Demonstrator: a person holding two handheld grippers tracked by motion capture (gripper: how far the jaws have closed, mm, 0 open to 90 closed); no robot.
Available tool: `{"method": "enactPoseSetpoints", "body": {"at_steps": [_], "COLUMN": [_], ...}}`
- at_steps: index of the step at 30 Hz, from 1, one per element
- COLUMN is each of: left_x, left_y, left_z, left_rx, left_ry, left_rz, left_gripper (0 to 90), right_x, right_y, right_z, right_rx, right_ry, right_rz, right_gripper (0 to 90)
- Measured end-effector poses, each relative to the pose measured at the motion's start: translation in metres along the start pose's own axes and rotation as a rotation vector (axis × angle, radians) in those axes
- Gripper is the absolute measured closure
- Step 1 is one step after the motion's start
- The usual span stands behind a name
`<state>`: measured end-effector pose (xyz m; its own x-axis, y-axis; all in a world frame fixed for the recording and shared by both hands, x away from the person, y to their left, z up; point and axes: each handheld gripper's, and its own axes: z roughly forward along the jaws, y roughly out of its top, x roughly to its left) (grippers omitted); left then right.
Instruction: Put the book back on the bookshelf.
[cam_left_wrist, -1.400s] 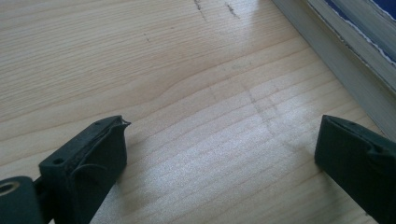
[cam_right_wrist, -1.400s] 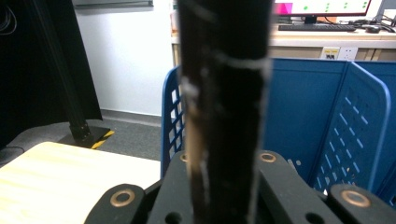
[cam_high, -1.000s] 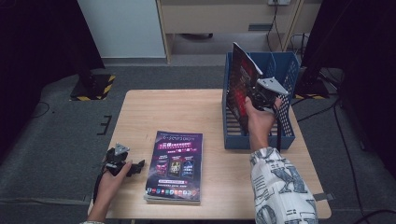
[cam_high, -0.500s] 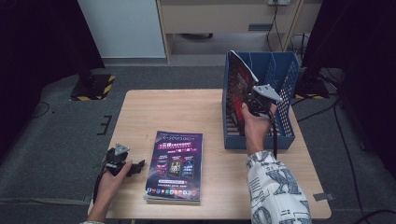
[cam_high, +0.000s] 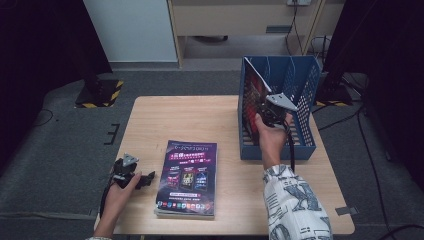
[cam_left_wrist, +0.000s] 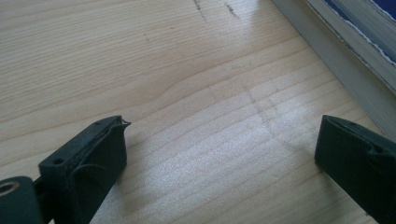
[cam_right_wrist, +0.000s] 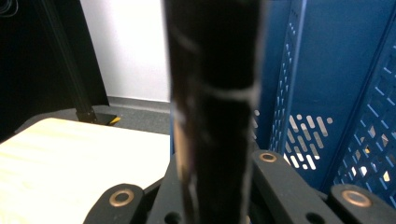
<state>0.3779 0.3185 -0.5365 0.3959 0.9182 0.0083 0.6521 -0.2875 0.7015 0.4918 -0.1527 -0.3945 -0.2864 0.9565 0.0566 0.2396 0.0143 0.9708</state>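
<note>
In the high view, the right gripper clamps an upright magazine inside the blue file rack at the table's far right; the left gripper rests near-left beside a magazine stack. In the left gripper view its jaws stand wide over bare wood. In the right gripper view the magazine's dark, blurred edge hides the jaws.

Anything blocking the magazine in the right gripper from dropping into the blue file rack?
Nothing visible. The magazine, clamped by the right gripper, already stands inside the leftmost slot of the blue rack; that slot looks empty.

A light wooden table stands on grey carpet before a white cabinet
</note>
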Motion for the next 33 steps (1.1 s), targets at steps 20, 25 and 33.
{"method": "enactPoseSetpoints", "body": {"at_steps": [20, 25, 33], "left_x": [0.0000, 0.0000, 0.0000], "left_y": [0.0000, 0.0000, 0.0000], "left_z": [0.0000, 0.0000, 0.0000], "left_rx": [0.000, 0.000, 0.000], "left_ry": [0.000, 0.000, -0.001], "left_rz": [0.000, 0.000, 0.000], "left_gripper": [1.4, 1.5, 1.4], "right_x": [0.0032, 0.0019, -0.0012], "right_y": [-0.0051, -0.0042, -0.0011], "right_z": [-0.0068, -0.0064, -0.0052], "right_rx": [0.050, 0.041, 0.042], "right_ry": [0.056, 0.062, 0.049], "right_rz": [-0.019, -0.005, -0.030], "right_gripper": [83.1, 80.6, 86.5]}}
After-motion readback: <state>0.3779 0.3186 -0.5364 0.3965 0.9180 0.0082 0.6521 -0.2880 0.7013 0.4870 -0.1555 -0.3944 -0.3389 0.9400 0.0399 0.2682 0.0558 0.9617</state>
